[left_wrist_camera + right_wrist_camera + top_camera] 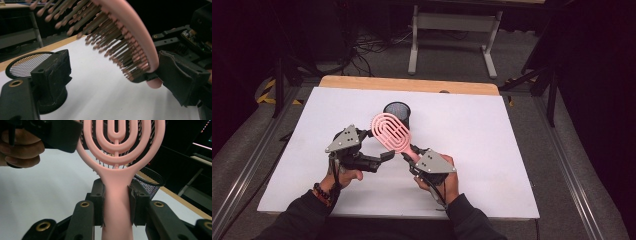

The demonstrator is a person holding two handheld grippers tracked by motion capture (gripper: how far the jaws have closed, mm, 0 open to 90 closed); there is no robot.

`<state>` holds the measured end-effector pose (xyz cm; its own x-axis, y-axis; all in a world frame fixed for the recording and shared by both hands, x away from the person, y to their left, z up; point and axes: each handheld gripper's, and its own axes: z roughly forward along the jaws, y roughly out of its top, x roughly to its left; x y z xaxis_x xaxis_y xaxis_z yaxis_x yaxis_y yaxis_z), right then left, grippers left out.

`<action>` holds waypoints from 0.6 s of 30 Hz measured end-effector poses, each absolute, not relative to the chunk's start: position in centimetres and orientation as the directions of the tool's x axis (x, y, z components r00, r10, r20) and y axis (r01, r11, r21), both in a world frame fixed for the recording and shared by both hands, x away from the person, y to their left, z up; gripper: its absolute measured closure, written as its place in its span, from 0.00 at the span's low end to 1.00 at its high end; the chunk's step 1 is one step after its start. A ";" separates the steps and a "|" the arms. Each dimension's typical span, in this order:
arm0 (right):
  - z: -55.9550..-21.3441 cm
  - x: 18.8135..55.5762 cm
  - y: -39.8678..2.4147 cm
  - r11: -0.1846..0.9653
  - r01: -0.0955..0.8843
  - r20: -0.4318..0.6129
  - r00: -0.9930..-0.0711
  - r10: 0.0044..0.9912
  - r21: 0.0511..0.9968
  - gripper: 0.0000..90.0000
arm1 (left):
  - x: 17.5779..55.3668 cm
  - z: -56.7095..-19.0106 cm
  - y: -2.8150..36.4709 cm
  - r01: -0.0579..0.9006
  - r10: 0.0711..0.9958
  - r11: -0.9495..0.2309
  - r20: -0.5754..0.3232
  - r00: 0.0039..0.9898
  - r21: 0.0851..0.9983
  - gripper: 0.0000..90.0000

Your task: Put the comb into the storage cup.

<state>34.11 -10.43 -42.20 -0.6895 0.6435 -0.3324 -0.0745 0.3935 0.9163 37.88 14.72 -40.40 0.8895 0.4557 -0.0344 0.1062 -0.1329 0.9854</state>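
thing: pink plastic hairbrush with loop-shaped holes in its round head (pixel 391 131) | state: off the table, handle squeezed between the right gripper's (pixel 408 156) two black fingers (pixel 97 202) | pose: tilted, head up and away, bristles down | place: head just beside the left gripper's (pixel 387 156) fingers (pixel 53 75)

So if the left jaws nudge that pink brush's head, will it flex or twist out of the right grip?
The pink brush looks like moulded plastic with open loops, so probably stiff and light. The right gripper clamps its smooth handle from both sides; a sideways nudge might pivot it. The bristles would likely bend first.
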 end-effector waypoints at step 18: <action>-43.4 34.1 -9.3 0.438 -0.079 -0.374 -0.669 0.642 0.895 0.77 | 37.8 -39.8 14.1 0.141 0.487 -0.041 -0.103 0.867 0.989 0.42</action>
<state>34.10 -9.26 -43.38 -0.6689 0.6424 -0.3739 -0.0794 0.4384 0.8953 37.81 14.08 -39.83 0.8670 0.4875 -0.1032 0.1406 -0.0405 0.9892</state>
